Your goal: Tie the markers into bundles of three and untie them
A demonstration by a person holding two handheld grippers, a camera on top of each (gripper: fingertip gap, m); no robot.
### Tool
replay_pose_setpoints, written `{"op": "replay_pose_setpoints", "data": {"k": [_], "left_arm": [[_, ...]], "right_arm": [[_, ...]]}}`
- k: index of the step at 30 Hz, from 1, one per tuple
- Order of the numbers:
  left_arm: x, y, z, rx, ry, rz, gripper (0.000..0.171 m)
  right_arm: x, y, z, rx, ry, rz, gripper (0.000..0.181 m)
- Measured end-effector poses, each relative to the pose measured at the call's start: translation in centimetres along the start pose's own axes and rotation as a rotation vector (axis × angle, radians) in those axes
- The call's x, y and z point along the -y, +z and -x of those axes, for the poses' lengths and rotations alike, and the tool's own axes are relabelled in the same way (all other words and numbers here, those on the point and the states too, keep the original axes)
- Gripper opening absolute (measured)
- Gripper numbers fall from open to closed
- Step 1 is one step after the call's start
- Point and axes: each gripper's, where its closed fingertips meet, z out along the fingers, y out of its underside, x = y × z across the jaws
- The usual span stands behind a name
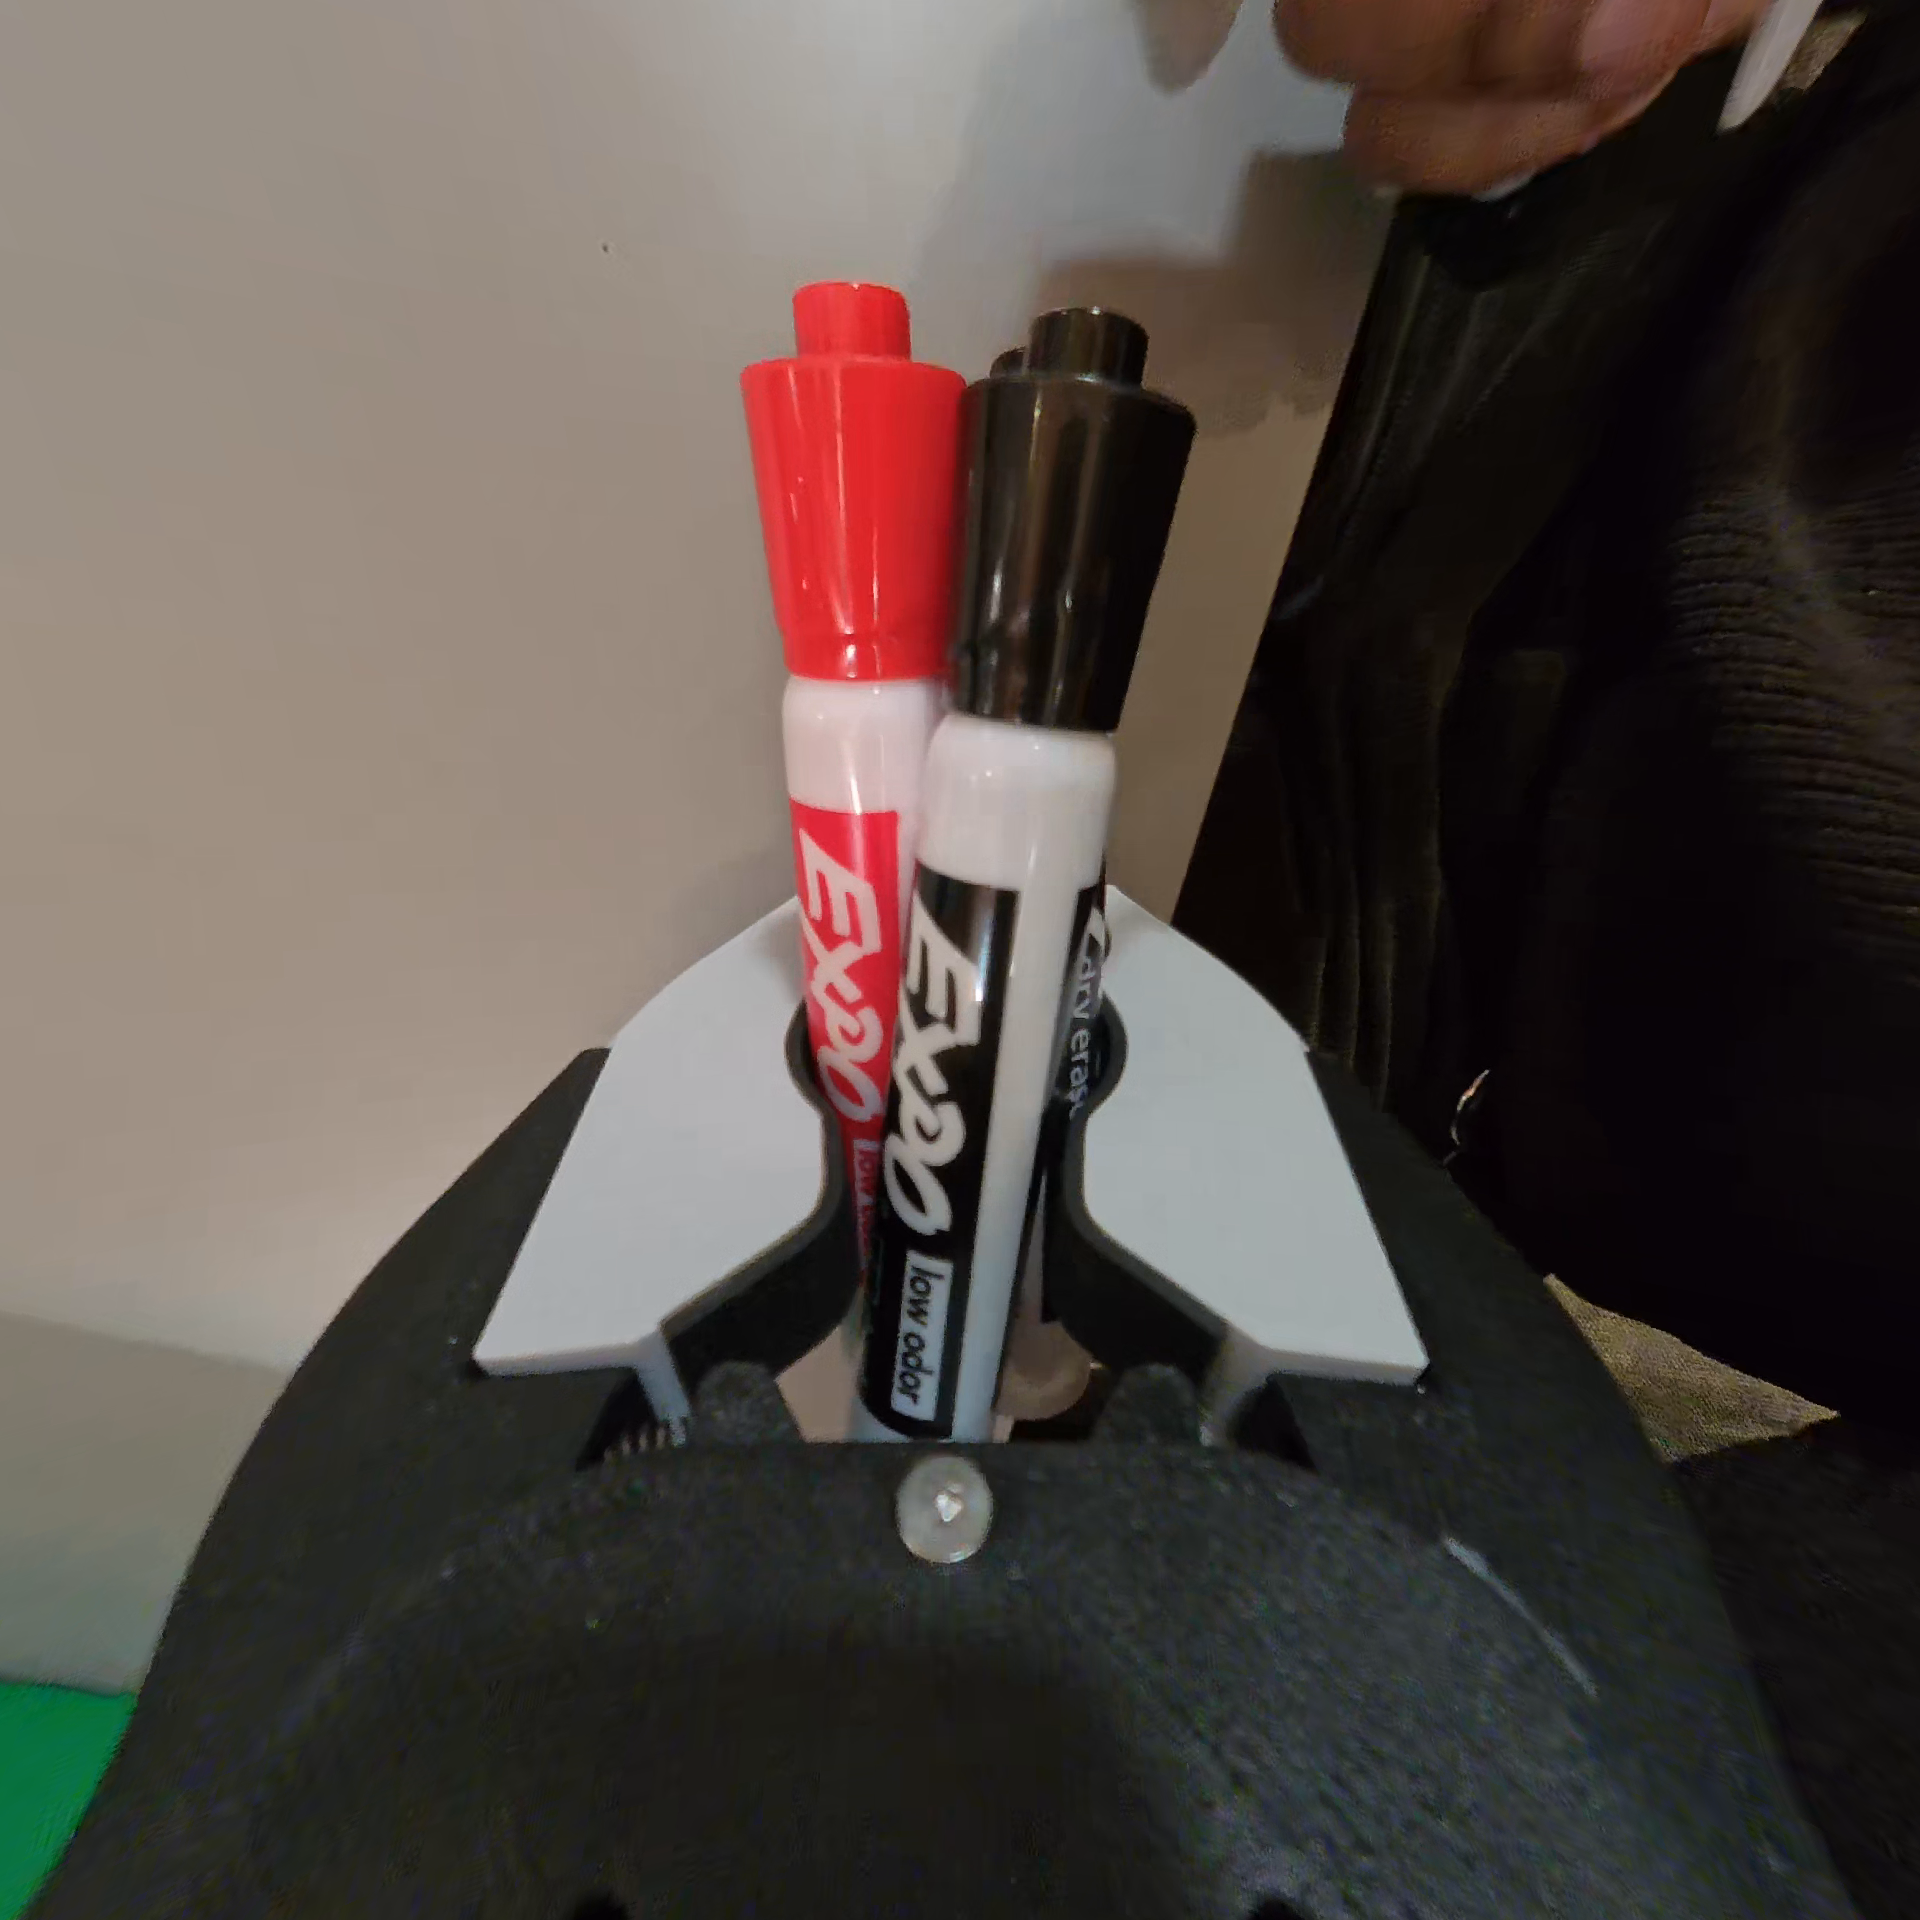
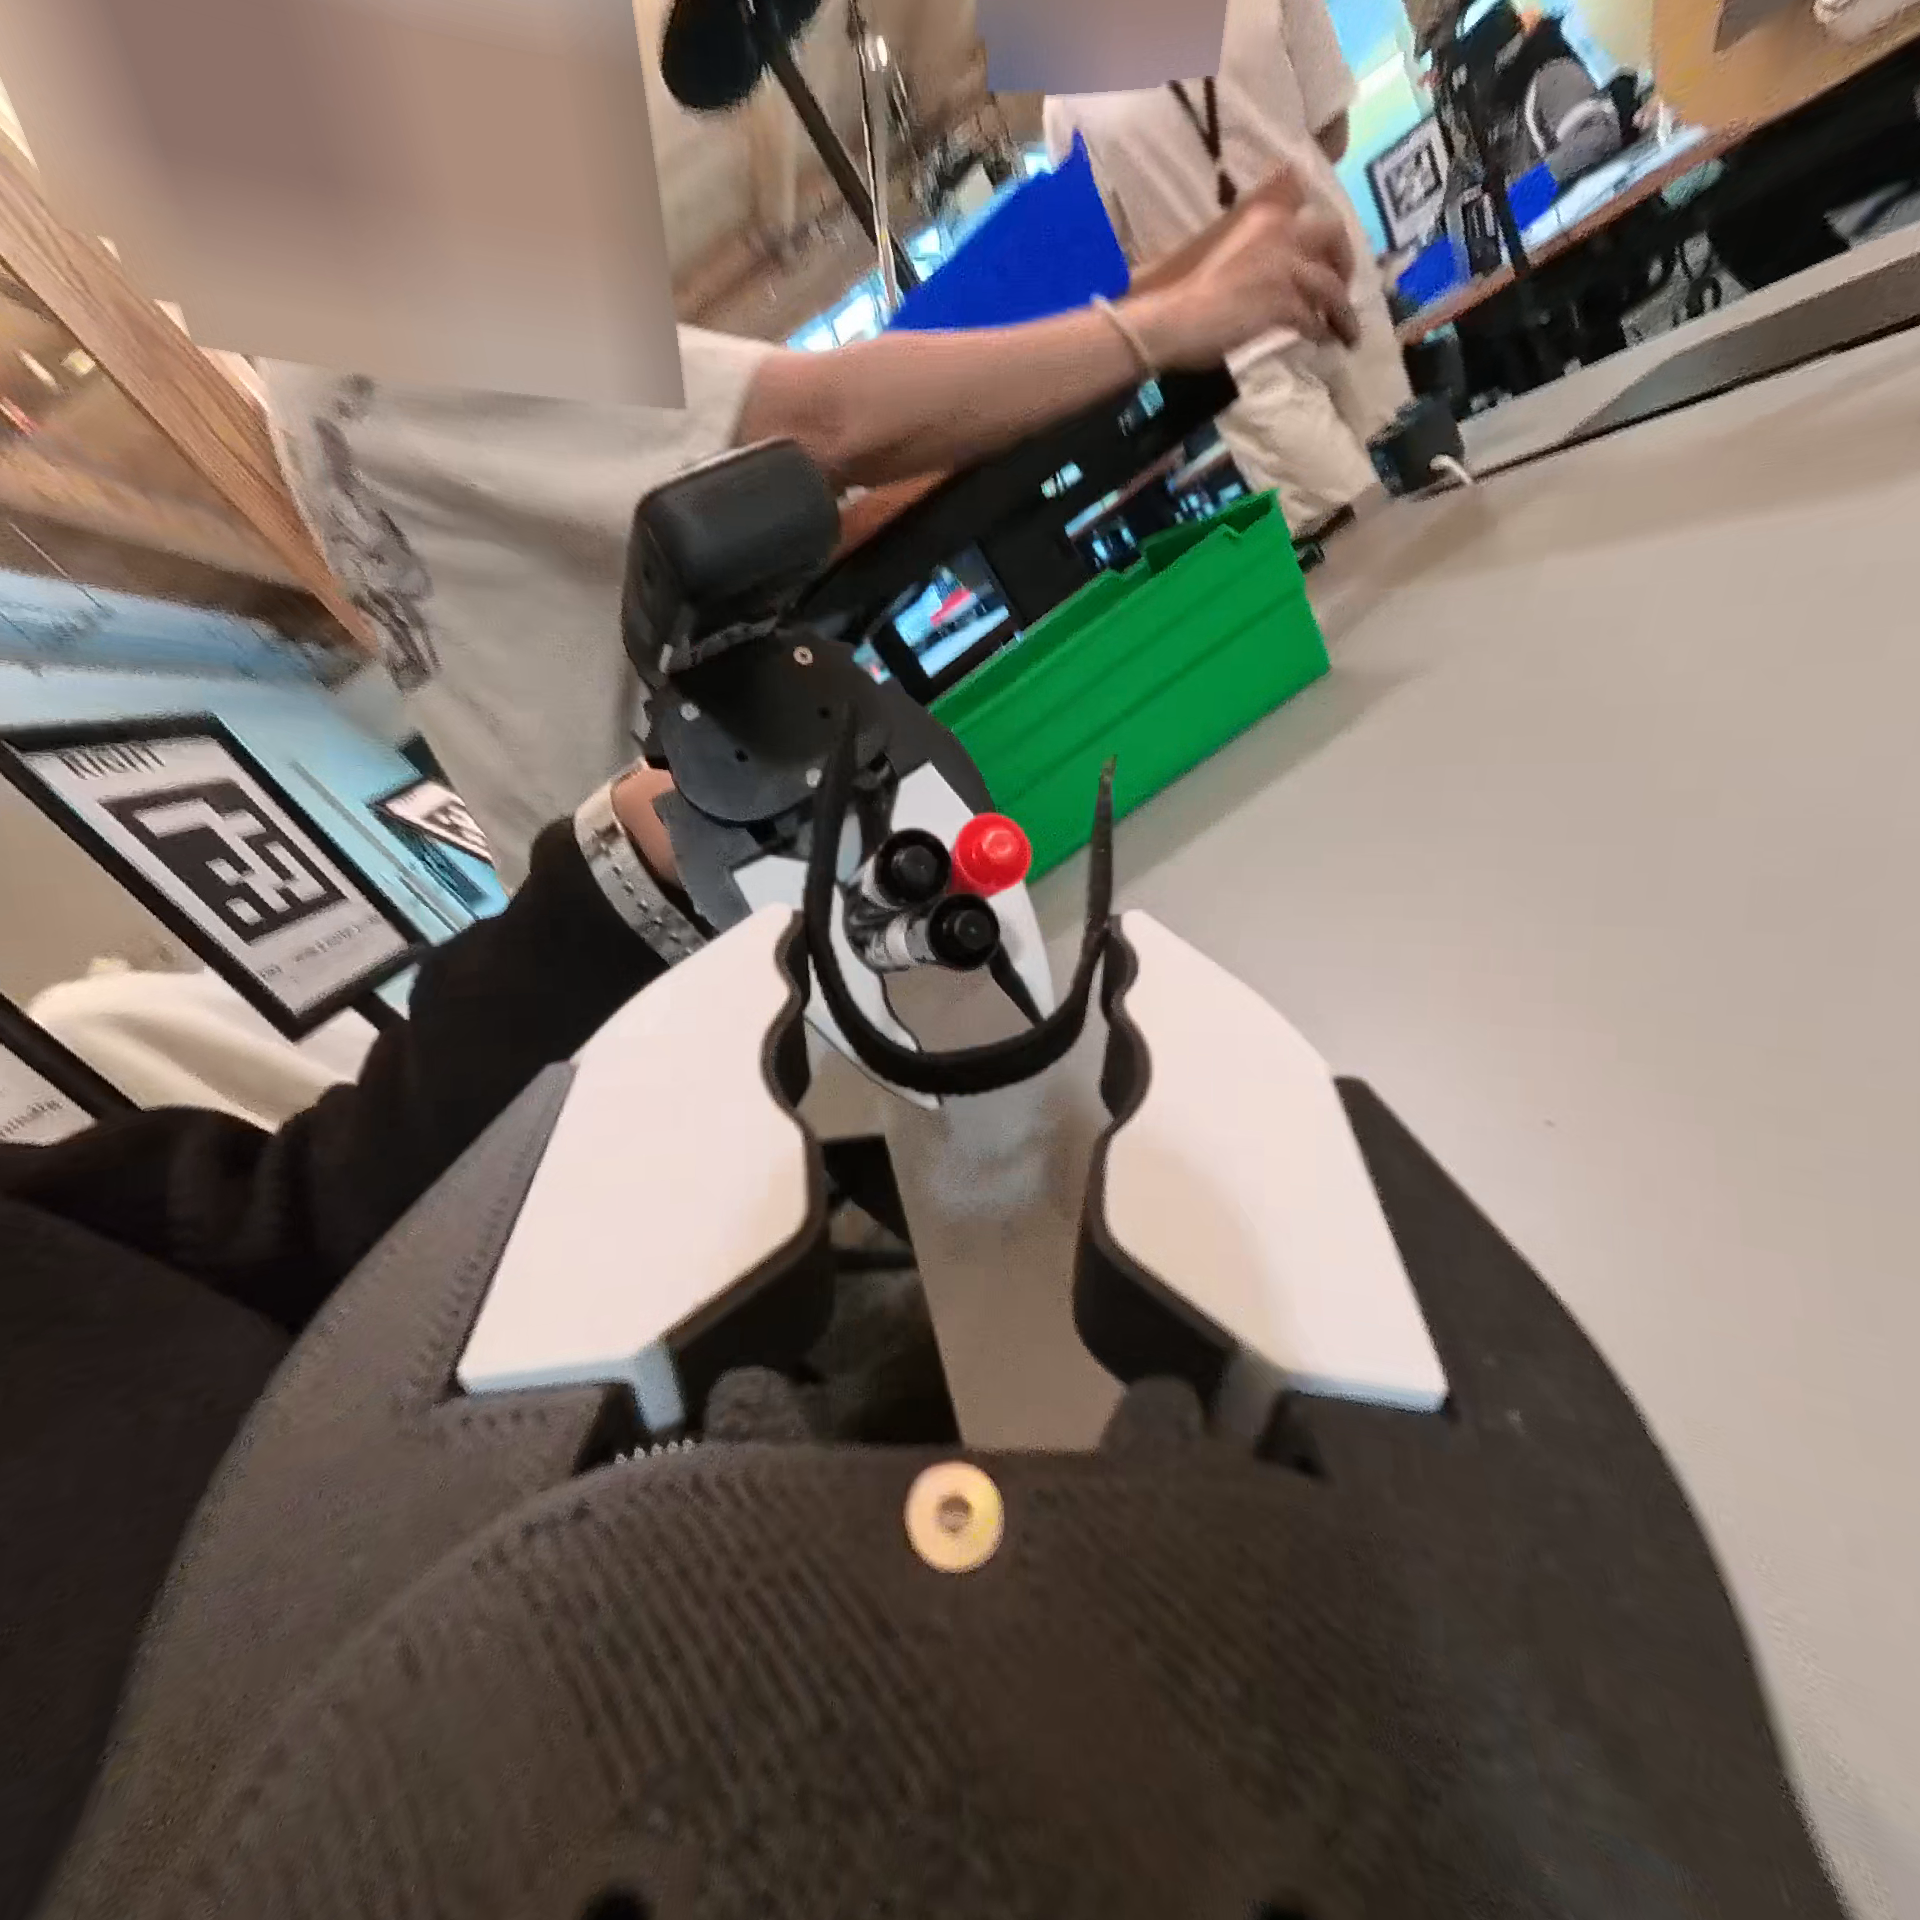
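My left gripper (image 1: 951, 914) is shut on three markers held side by side: a red-capped one (image 1: 847, 520), a black-capped one (image 1: 1060, 540) and a second black one, mostly hidden behind it. In the right wrist view the left gripper (image 2: 935, 894) points the marker caps toward the camera: red (image 2: 992, 852) and two black (image 2: 914, 862). My right gripper (image 2: 956, 935) is open. A black strap (image 2: 935, 1070) curves in a U between its fingers, both ends sticking up. The strap's lower loop hangs just in front of the marker caps.
A green bin (image 2: 1143, 665) stands on the grey table (image 2: 1558, 935) behind the markers. Two people are at the far side, one reaching an arm (image 2: 987, 374) across. A black-and-white patterned board (image 2: 208, 852) leans at the left. A hand (image 1: 1507, 94) and a black sleeve (image 1: 1610, 727) fill the left wrist view's right side. About 11 centimeters separates my left fingertips from my right.
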Motion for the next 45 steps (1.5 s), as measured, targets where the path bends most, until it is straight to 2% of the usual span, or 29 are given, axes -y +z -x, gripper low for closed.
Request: {"op": "replay_pose_setpoints", "data": {"k": [5,10,14,23,34,45], "left_arm": [[0.7,-0.8,-0.8,-0.011,0.018,-0.015,0.043],[1.2,-1.0,-1.1,-0.014,0.026,-0.026,0.043],[1.6,-1.0,-1.4,-0.023,0.032,-0.038,0.043],[2.1,-0.3,-2.0,-0.047,0.056,-0.025,0.043],[2.5,1.2,-2.5,-0.053,0.069,0.009,0.043],[2.3,1.3,-2.5,-0.040,0.076,0.029,0.043]], "right_arm": [[-0.7,1.0,1.4,0.042,0.041,-0.072,0.055],[-1.4,2.0,2.4,0.076,0.189,-0.185,0.055],[-2.5,3.1,3.0,0.093,0.209,-0.175,0.055],[-2.7,4.0,2.8,0.123,0.277,-0.196,0.052],[-2.4,3.8,2.2,0.120,0.354,-0.235,0.047],[-2.5,3.8,2.1,0.122,0.368,-0.213,0.046]]}}
